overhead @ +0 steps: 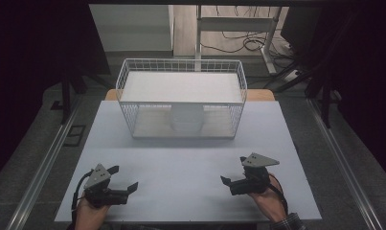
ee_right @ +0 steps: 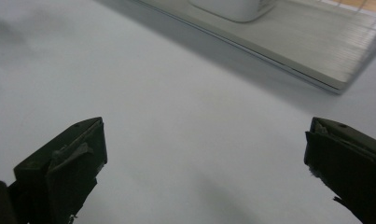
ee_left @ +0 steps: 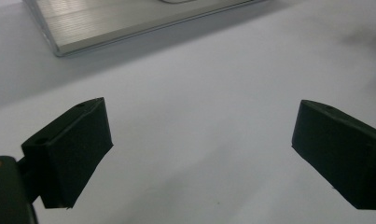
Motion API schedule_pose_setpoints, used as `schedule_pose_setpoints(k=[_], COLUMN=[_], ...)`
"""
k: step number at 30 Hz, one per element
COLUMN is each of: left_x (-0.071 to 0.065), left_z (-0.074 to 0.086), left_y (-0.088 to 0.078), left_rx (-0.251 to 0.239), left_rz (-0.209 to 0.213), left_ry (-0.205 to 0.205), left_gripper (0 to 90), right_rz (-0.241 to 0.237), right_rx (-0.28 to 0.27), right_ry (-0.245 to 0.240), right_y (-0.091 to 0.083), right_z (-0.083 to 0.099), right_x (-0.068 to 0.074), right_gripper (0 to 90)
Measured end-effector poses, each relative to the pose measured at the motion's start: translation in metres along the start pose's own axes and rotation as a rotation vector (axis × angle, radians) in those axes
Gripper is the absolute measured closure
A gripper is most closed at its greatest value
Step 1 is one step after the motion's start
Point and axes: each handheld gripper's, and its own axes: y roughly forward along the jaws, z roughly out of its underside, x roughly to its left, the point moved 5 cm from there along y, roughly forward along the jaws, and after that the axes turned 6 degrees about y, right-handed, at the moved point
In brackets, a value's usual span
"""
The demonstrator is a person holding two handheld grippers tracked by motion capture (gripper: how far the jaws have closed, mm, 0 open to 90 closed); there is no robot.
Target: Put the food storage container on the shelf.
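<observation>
A white wire rack (overhead: 182, 98) stands at the back middle of the white table (overhead: 181, 163), with a flat white shelf board on top. Under that board sits a white round container (overhead: 186, 120), whose bottom edge (ee_right: 232, 8) appears at the top of the right gripper view. My left gripper (overhead: 124, 178) rests open at the front left, held by a hand, with nothing between its jaws. My right gripper (overhead: 233, 169) rests open at the front right, also with nothing in it. Both point toward the table's middle. In their own views, the left gripper (ee_left: 202, 149) and right gripper (ee_right: 204, 168) frame bare tabletop.
The rack's pale base plate (ee_left: 129, 23) lies ahead of the left jaws, and its corner (ee_right: 311, 60) ahead of the right jaws. Metal rails (overhead: 42, 163) run along both table sides. Behind the table are a white frame (overhead: 238, 24) and floor cables (overhead: 248, 43).
</observation>
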Motion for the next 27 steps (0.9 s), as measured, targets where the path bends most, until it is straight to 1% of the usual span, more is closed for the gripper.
schedule_pose_setpoints(k=[4,11,14,18,20,23,27], left_x=[0.004,0.009,0.01,0.01,0.01,0.01,0.01], left_z=[0.002,0.007,0.008,0.01,0.012,0.013,0.016], left_y=[-0.005,-0.013,-0.016,-0.016,-0.016,-0.016,-0.013], left_rx=[-0.006,-0.018,-0.025,-0.022,-0.018,-0.012,0.009], left_rz=[-0.015,-0.032,-0.044,-0.048,-0.048,-0.044,-0.031], left_ry=[-0.01,-0.026,-0.019,-0.016,-0.017,-0.021,-0.03], left_gripper=[3.9,3.4,3.4,3.1,3.0,3.0,3.0], right_rz=[0.036,0.074,0.081,0.094,0.099,0.101,0.101], right_rx=[-0.002,0.0,0.001,0.008,0.021,0.032,0.074], right_ry=[0.003,0.034,0.049,0.066,0.08,0.087,0.086], right_y=[-0.008,-0.023,-0.028,-0.034,-0.037,-0.038,-0.039], right_z=[0.006,0.018,0.023,0.032,0.039,0.043,0.053], right_x=[-0.005,-0.014,-0.016,-0.017,-0.018,-0.018,-0.015], right_gripper=[0.0,0.0,0.0,0.0,0.0,0.0,0.0])
